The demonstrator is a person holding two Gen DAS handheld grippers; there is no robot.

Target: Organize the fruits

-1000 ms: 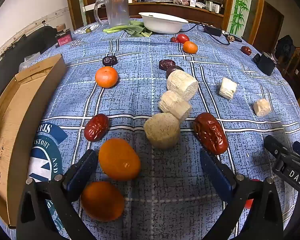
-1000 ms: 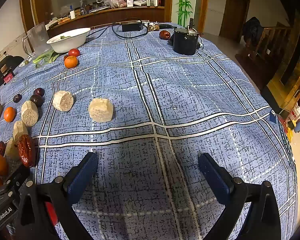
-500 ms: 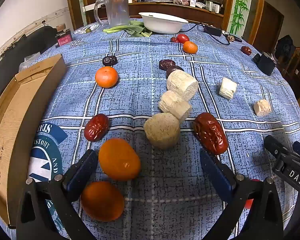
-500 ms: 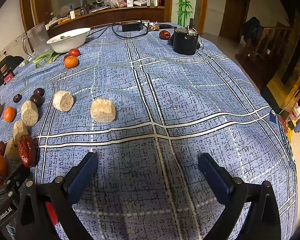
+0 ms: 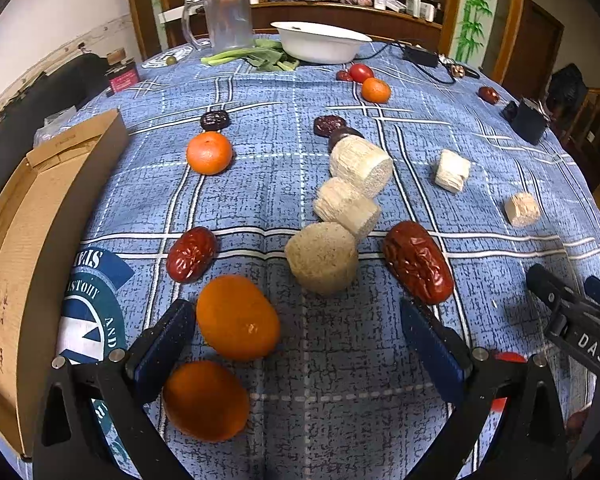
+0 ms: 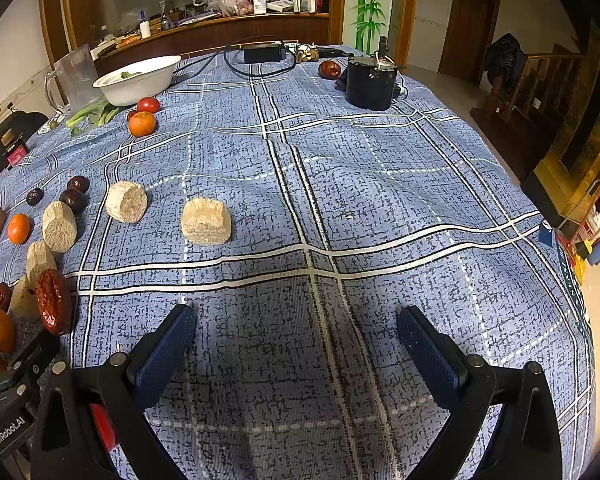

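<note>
My left gripper (image 5: 296, 332) is open and empty, low over the blue checked cloth. An orange (image 5: 238, 317) lies just inside its left finger, a second orange (image 5: 206, 400) under that finger. Ahead lie a beige chunk (image 5: 323, 257), a big red date (image 5: 417, 262) and a smaller red date (image 5: 191, 254). A third orange (image 5: 209, 152) and dark dates (image 5: 329, 125) lie farther off. My right gripper (image 6: 296, 340) is open and empty over bare cloth. A pale chunk (image 6: 206, 221) sits ahead to its left.
An open cardboard box (image 5: 24, 240) stands at the left table edge. A white bowl (image 5: 318, 41), a glass jug (image 5: 226, 20), greens, a tomato (image 5: 360, 72) and an orange (image 5: 375, 90) are at the back. A black pot (image 6: 370, 80) stands far right.
The pale chunk ahead of the right gripper has shifted slightly to the right. Both grippers stay still and open.
</note>
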